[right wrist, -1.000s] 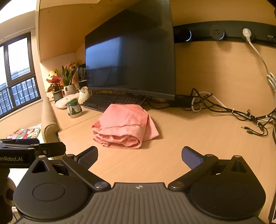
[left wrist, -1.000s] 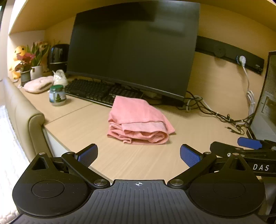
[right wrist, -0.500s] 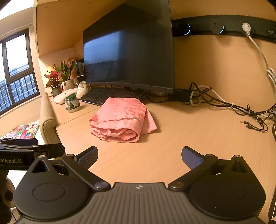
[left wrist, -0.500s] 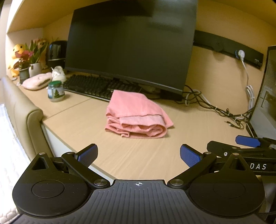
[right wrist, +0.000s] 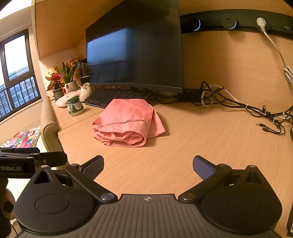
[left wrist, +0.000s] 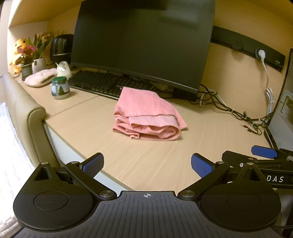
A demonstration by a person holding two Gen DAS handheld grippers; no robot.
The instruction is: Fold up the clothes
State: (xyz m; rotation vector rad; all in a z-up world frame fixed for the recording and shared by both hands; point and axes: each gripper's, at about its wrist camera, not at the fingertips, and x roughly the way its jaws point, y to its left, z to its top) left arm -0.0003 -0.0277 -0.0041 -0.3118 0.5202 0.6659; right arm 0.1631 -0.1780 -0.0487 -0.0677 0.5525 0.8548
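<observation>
Still: folded pink garment [left wrist: 146,115] at frame centre on the tabletop [left wrist: 164,155], just before the keyboard [left wrist: 108,83] and monitor [left wrist: 142,44]. Left tongs [left wrist: 146,164] and right tongs [right wrist: 148,166] spread wide, empty, low in frame, well short of the garment.

Warm, yellowish light throughout. Ahead of the tongs, a pale wood-grain table [right wrist: 183,146] backed by a matching wood wall panel [right wrist: 228,64]. Mounted high on that panel, a black power strip [right wrist: 238,23] with a white plug. To the left, a dark-framed window [right wrist: 16,73] showing daylight and buildings. Also left, against the table's edge, a padded beige headboard [left wrist: 23,113]. Overhead, a wooden soffit [left wrist: 45,11].
</observation>
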